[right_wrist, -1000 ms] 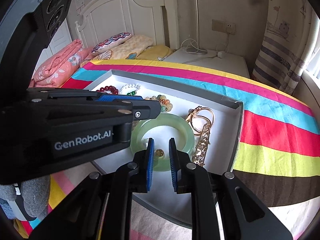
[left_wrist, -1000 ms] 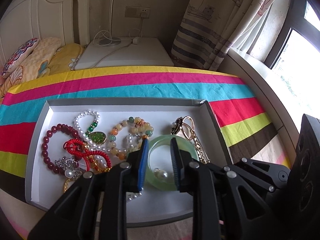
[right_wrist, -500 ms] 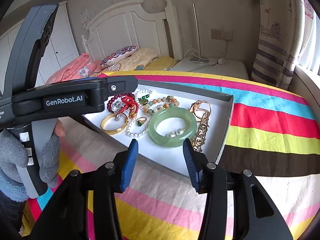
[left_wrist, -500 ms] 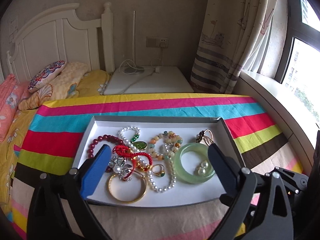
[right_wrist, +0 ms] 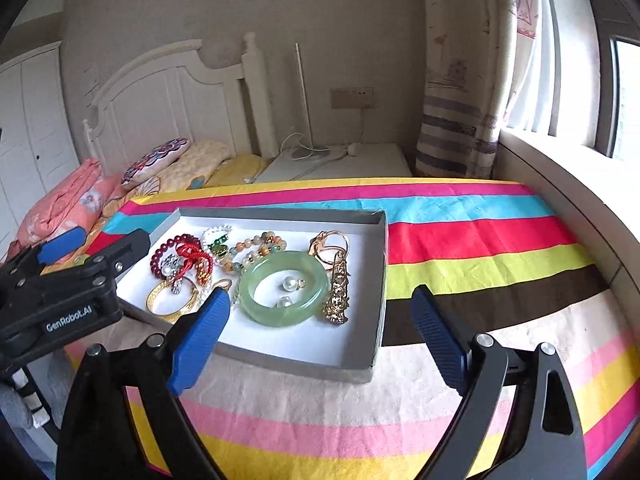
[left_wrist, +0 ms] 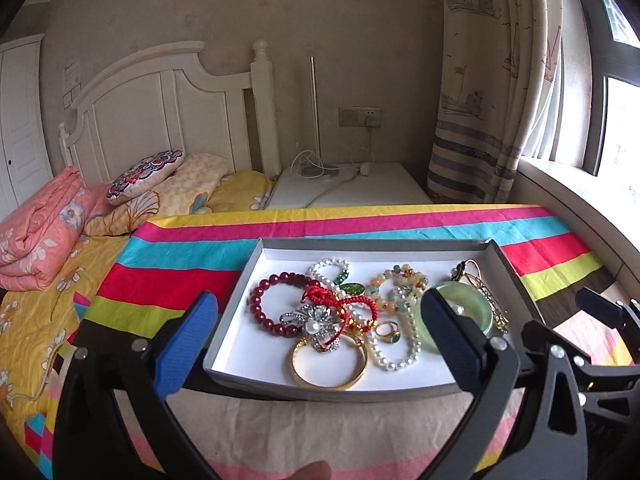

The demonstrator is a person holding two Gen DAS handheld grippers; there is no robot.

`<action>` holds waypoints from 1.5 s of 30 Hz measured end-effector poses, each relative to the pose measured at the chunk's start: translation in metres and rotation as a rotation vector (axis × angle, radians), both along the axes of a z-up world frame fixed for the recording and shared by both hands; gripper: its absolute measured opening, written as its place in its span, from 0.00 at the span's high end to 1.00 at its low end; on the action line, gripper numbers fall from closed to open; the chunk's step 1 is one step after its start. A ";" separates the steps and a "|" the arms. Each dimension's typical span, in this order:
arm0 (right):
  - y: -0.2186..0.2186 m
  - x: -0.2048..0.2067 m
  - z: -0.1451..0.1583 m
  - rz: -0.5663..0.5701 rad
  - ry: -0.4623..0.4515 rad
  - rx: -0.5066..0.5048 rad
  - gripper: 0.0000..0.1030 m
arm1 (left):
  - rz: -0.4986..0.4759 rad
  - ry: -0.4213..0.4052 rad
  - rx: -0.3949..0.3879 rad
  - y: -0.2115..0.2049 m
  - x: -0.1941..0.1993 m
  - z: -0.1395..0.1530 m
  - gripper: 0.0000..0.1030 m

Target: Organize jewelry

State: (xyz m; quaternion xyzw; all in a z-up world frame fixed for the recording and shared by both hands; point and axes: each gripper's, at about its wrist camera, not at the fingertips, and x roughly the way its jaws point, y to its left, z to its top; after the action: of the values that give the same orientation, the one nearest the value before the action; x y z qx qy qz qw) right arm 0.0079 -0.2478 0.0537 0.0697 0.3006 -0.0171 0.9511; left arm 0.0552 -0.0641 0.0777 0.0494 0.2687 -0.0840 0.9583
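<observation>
hovering left tool (left_wrist: 320, 340): spread wide, holding nothing, above the tray's near edge
tray (right_wrist: 280, 364): grey-walled, white inside, on the striped worktop (right_wrist: 480, 240)
red bead bracelet (left_wrist: 262, 304): left part of tray
gold bangle (left_wrist: 329, 378): near edge, beside the pearl strand (left_wrist: 400, 356)
green bangle (right_wrist: 286, 286): right part, ringing two pearl earrings (right_wrist: 289, 283)
right tool (right_wrist: 320, 336): spread wide, holding nothing

Both spread wide, holding nothing — the left hand-held gripper (left_wrist: 320, 328) and the right hand-held gripper (right_wrist: 320, 332), with 2 blue-padded fingers (right_wrist: 199, 342) each.
</observation>
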 end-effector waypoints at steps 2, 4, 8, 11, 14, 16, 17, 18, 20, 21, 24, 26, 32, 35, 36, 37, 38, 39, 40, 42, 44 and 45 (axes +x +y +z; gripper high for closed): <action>0.002 0.007 -0.001 -0.059 0.001 0.003 0.15 | 0.003 -0.013 -0.002 0.006 0.005 -0.002 0.02; 0.007 0.012 -0.004 -0.111 0.005 -0.012 0.15 | 0.021 0.000 0.001 0.013 0.010 -0.006 0.02; 0.022 0.015 -0.010 -0.133 -0.001 -0.041 0.15 | 0.039 0.015 0.021 0.018 0.013 -0.012 0.02; 0.032 0.017 -0.009 -0.132 -0.007 -0.100 0.14 | 0.042 0.045 0.015 0.019 0.016 -0.016 0.02; 0.032 0.021 -0.012 -0.124 0.016 -0.091 0.14 | 0.043 0.058 -0.004 0.023 0.018 -0.018 0.02; 0.031 0.023 -0.014 -0.123 0.026 -0.077 0.14 | 0.042 0.060 -0.026 0.026 0.017 -0.018 0.02; 0.030 0.023 -0.014 -0.123 0.028 -0.076 0.14 | 0.043 0.060 -0.033 0.027 0.017 -0.018 0.02; 0.030 0.023 -0.014 -0.122 0.030 -0.076 0.14 | 0.046 0.061 -0.034 0.027 0.017 -0.018 0.02; 0.031 0.023 -0.015 -0.119 0.031 -0.078 0.14 | 0.046 0.068 -0.038 0.027 0.017 -0.020 0.02; 0.031 0.023 -0.015 -0.120 0.032 -0.077 0.14 | 0.045 0.071 -0.041 0.027 0.018 -0.020 0.02; 0.030 0.023 -0.015 -0.122 0.035 -0.070 0.14 | 0.047 0.068 -0.039 0.027 0.017 -0.020 0.02; 0.030 0.023 -0.015 -0.121 0.036 -0.069 0.14 | 0.048 0.068 -0.037 0.026 0.017 -0.020 0.02; 0.029 0.023 -0.016 -0.123 0.039 -0.068 0.14 | 0.047 0.072 -0.044 0.026 0.018 -0.021 0.02; 0.030 0.023 -0.017 -0.122 0.039 -0.066 0.14 | 0.047 0.073 -0.045 0.026 0.018 -0.022 0.02; 0.030 0.023 -0.016 -0.123 0.038 -0.067 0.14 | 0.047 0.073 -0.044 0.026 0.017 -0.022 0.02; 0.030 0.023 -0.016 -0.122 0.039 -0.066 0.14 | 0.047 0.073 -0.044 0.025 0.017 -0.022 0.02; 0.030 0.023 -0.017 -0.123 0.039 -0.066 0.14 | 0.048 0.073 -0.044 0.025 0.017 -0.022 0.02; 0.030 0.023 -0.016 -0.123 0.038 -0.066 0.14 | 0.047 0.073 -0.044 0.025 0.017 -0.022 0.02; 0.030 0.023 -0.017 -0.124 0.038 -0.065 0.14 | 0.047 0.074 -0.047 0.025 0.017 -0.022 0.02; 0.030 0.023 -0.017 -0.124 0.038 -0.064 0.14 | 0.048 0.074 -0.047 0.025 0.017 -0.022 0.02; 0.030 0.023 -0.017 -0.123 0.038 -0.063 0.14 | 0.048 0.073 -0.046 0.025 0.017 -0.022 0.02; 0.030 0.023 -0.017 -0.123 0.038 -0.063 0.14 | 0.049 0.074 -0.046 0.024 0.017 -0.023 0.02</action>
State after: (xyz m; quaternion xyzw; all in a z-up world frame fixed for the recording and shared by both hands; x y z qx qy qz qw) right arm 0.0306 -0.2178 0.0367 0.0577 0.3131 -0.0864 0.9440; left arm 0.0718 -0.0397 0.0551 0.0179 0.3030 -0.0686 0.9504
